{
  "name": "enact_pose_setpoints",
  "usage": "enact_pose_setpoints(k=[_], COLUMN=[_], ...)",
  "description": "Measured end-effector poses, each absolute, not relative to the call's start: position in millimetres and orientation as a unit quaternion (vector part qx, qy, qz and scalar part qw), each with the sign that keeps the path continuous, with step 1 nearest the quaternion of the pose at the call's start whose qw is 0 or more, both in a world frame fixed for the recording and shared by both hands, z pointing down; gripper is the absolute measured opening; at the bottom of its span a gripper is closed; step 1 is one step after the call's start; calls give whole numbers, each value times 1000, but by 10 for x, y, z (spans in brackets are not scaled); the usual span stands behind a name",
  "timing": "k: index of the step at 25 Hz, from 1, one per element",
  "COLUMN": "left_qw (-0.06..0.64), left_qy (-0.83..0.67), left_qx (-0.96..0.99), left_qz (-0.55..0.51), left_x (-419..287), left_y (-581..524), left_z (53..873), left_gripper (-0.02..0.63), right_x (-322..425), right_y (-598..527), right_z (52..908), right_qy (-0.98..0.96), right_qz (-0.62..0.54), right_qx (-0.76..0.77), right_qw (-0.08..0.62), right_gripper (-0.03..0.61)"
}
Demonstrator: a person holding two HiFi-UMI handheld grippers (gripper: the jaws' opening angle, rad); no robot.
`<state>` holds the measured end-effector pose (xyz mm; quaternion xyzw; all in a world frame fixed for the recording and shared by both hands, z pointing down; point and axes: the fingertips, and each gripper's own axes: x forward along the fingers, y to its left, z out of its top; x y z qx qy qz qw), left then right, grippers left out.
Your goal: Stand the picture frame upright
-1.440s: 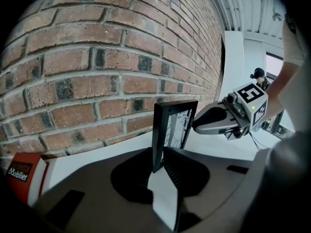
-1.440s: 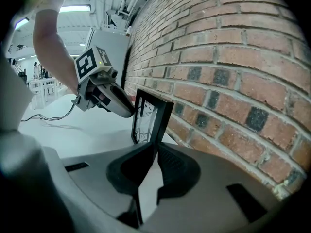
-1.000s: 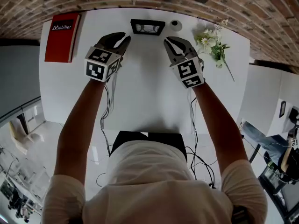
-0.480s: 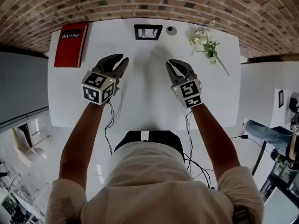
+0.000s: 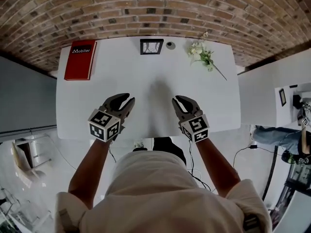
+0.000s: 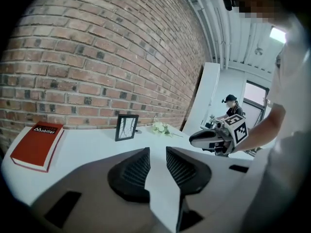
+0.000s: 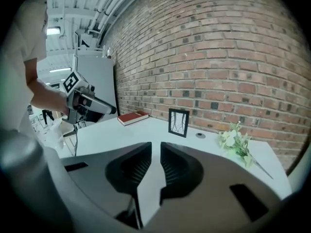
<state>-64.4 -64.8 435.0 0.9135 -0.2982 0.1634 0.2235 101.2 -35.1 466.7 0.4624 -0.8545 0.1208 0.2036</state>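
Two grippers, one picture frame, three bystanders on a white worktop (image 5: 146, 81). Item one, the picture frame (image 5: 151, 46): it is standing upright on its own at the far edge of the worktop, just in front of the brick wall (image 5: 146, 8), its glass facing the person, nothing touching it. Item two, the left gripper (image 5: 129, 101): it is now hovering over the near edge of the worktop, having drawn back from a spot close beside the frame; its fingers (image 6: 132, 169) have just been opening and are standing apart with only bare worktop showing in the gap. Item three, the right gripper (image 5: 176, 102): likewise pulled back to the near edge, its fingers (image 7: 177, 166) are standing slightly parted and are gripping nothing. Both are now well apart from the frame, which suggests the standing-up is done and the hands are retiring. Pose: both forearms are reaching forward from bent elbows, the grippers are lying side by side with a broad gap between them, marker cubes uppermost, tips pointing toward the far wall and dipping a little toward the worktop. Bystanders: a red book (image 5: 80, 59) is lying flat at the far left, a sprig of flowers (image 5: 201, 55) at the far right, and a small round thing (image 5: 170, 45) just beside the frame.
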Motion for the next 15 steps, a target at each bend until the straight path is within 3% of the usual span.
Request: enact_pose_setpoints(k=[15], left_qw=[224], left_qy=[-257], left_qx=[925], left_qz=[169], left_x=[-1026], left_y=[427], left_z=[4085], left_gripper=[94], right_x=[651], right_y=[685], right_z=[4275], right_qy=[-845], right_qz=[133], right_qx=[490], right_qw=[169], right_gripper=[50])
